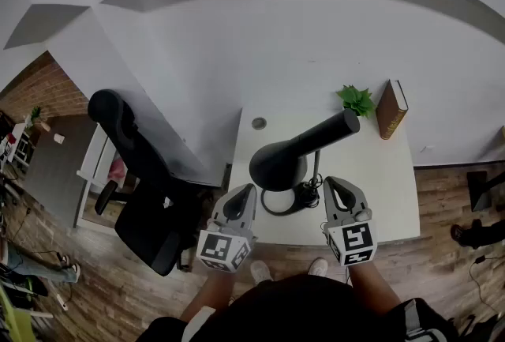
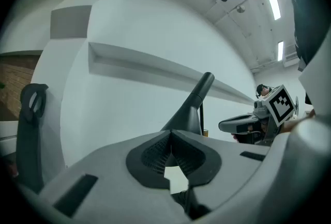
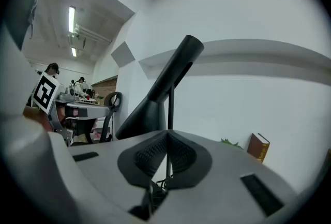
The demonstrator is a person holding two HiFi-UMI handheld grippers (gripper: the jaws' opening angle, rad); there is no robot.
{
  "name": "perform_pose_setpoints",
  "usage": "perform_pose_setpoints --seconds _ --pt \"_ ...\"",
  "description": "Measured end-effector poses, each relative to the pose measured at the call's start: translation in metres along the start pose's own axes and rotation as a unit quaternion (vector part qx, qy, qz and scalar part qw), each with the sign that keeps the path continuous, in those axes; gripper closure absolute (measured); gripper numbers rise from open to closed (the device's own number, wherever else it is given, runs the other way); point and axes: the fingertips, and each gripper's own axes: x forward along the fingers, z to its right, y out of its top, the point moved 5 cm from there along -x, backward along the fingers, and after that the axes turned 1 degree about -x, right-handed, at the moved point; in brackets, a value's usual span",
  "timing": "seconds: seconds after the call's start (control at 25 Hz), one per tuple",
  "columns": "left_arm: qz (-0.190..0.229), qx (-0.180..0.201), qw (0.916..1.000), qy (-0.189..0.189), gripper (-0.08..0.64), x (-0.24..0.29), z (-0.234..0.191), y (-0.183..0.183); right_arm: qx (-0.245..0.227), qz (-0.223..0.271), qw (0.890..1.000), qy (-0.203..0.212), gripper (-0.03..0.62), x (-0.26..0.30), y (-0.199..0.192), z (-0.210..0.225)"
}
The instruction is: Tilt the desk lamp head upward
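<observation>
A black desk lamp stands on the white desk (image 1: 383, 174). Its cone-shaped head (image 1: 293, 152) lies slanted, with the wide mouth at the near left and the thin tail up at the far right, over a round base (image 1: 286, 200). My left gripper (image 1: 245, 193) hovers shut just left of the base and touches nothing. On the other side of the base, my right gripper (image 1: 332, 183) is also shut and empty. In the left gripper view the lamp head (image 2: 190, 110) rises beyond the closed left gripper (image 2: 170, 136). The right gripper view has the lamp head (image 3: 161, 91) above the closed right gripper (image 3: 166, 137).
A black office chair (image 1: 136, 168) stands left of the desk. At the desk's far right corner, a brown book (image 1: 391, 109) stands upright beside a small green plant (image 1: 357, 100). A round cable grommet (image 1: 259, 123) sits at the far left corner. White walls stand behind.
</observation>
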Motion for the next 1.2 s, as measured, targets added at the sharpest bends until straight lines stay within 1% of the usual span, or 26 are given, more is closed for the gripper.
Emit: perform_pose_setpoints --seconds 0.12,0.32,0.44,0.6,0.72,0.76,0.84,0.92,1.04,1.12,1.16,1.2 --pt "-0.002 -0.005 1.0000 -0.001 0.552 -0.001 0.001 -0.001 -0.001 0.000 1.000 -0.002 0.592 -0.001 -0.001 0.001" --pt "0.014 -0.011 0.9998 -0.003 0.552 -0.005 0.002 0.006 -0.006 -0.001 1.000 -0.005 0.592 -0.001 0.000 0.000" --pt "0.011 -0.010 0.9999 -0.005 0.552 -0.005 0.003 0.005 -0.006 -0.001 1.000 -0.009 0.592 -0.003 0.000 0.001" --pt "0.010 -0.013 0.9999 -0.005 0.552 -0.002 0.003 0.004 0.005 0.016 1.000 -0.016 0.592 -0.004 0.001 0.005" --pt "0.012 -0.025 0.9996 -0.004 0.552 -0.003 0.002 0.003 0.012 0.027 0.999 -0.020 0.592 -0.005 0.002 0.008" --pt "0.014 -0.036 0.9992 -0.005 0.552 -0.004 0.001 0.002 0.014 0.027 0.999 -0.020 0.592 -0.005 0.003 0.008" --pt "0.024 -0.077 0.9968 -0.004 0.552 -0.004 -0.005 0.000 0.015 0.023 0.999 -0.022 0.592 -0.002 0.002 0.009" --pt "0.037 -0.129 0.9910 0.005 0.551 -0.007 -0.014 -0.004 0.013 0.017 0.999 -0.024 0.592 0.000 -0.001 0.011" --pt "0.051 -0.178 0.9824 0.022 0.551 -0.012 -0.026 -0.011 0.011 0.012 0.999 -0.028 0.592 0.002 -0.004 0.011" --pt "0.054 -0.219 0.9739 0.021 0.549 -0.011 -0.034 -0.017 0.009 0.011 0.999 -0.030 0.592 0.004 -0.006 0.012" --pt "0.054 -0.249 0.9669 0.018 0.548 -0.010 -0.037 -0.021 0.008 0.011 0.999 -0.031 0.592 0.005 -0.007 0.012" --pt "0.054 -0.281 0.9581 0.015 0.534 -0.008 -0.041 -0.025 0.008 0.011 0.999 -0.031 0.592 0.006 -0.007 0.012"
